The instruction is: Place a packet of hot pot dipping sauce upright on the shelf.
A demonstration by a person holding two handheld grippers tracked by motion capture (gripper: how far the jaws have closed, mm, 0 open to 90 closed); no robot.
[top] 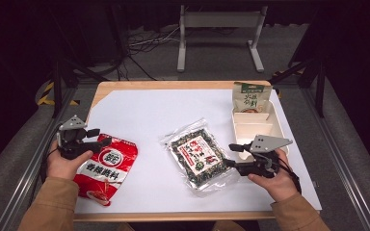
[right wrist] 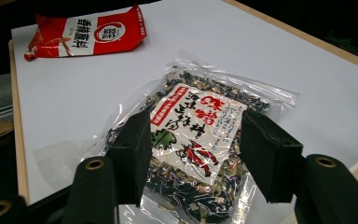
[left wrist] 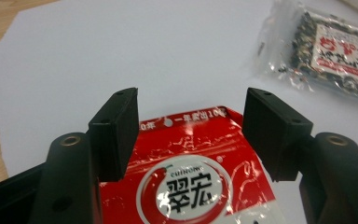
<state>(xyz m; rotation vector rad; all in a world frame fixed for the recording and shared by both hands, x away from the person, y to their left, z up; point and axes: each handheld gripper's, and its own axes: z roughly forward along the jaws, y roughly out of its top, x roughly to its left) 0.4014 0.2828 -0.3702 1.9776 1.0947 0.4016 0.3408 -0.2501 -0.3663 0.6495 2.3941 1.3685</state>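
Observation:
A red seasoning bag [top: 107,166] lies flat at the front left of the white sheet. My left gripper [top: 99,136] stands open at its top left corner. In the left gripper view the jaws [left wrist: 191,112] stand apart above the red bag's top edge [left wrist: 191,182], gripping nothing. A clear bag of dark dried food [top: 198,155] with a red-and-white label lies in the middle. My right gripper [top: 231,155] is open at its right edge. In the right gripper view the jaws [right wrist: 193,135] hover over the clear bag [right wrist: 196,130] with their pads off it.
A white divided tray [top: 253,129] sits at the right of the sheet, and a green pouch [top: 250,98] leans at its far end. The red bag [right wrist: 88,32] shows far off in the right gripper view. The wooden table edge [top: 173,85] frames the sheet.

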